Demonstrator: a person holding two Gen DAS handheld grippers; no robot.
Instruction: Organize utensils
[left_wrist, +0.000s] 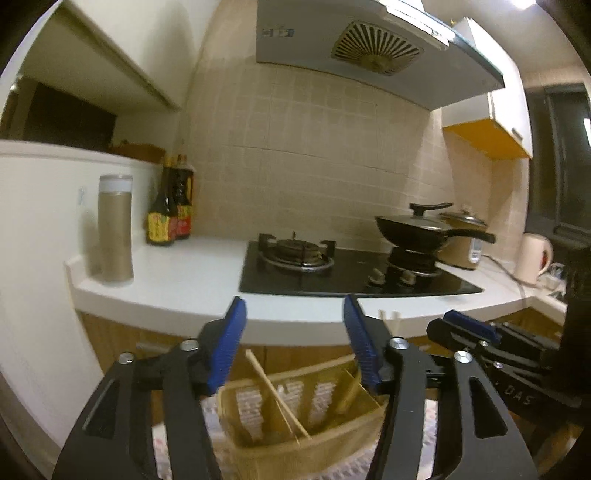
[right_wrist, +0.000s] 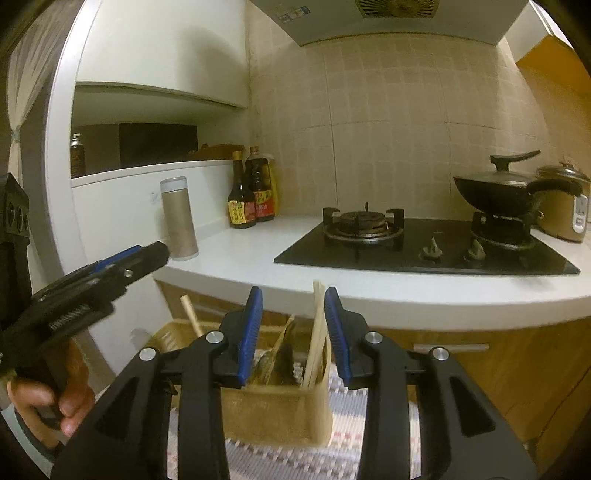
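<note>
Left hand-held gripper (left_wrist: 295, 343) spread above organizer (left_wrist: 295, 417), right hand-held gripper (right_wrist: 293, 332) straddling chopsticks (right_wrist: 317, 332)

The left gripper (left_wrist: 293, 345) is seen with its blue-padded jaws set wide apart, nothing being held between them; below it a woven basket (left_wrist: 295, 435) divided into compartments is seen, with chopsticks (left_wrist: 277, 395) leaning in it; the right gripper (left_wrist: 469, 325) is seen at the right edge, its jaw state not being discernible; beyond, a white counter (left_wrist: 192, 273) is occupied by a tan canister (left_wrist: 115, 229), two sauce bottles (left_wrist: 170, 210) and a black hob (left_wrist: 354, 273); a lidded black pan (left_wrist: 417, 229) is set on the right burner.
</note>
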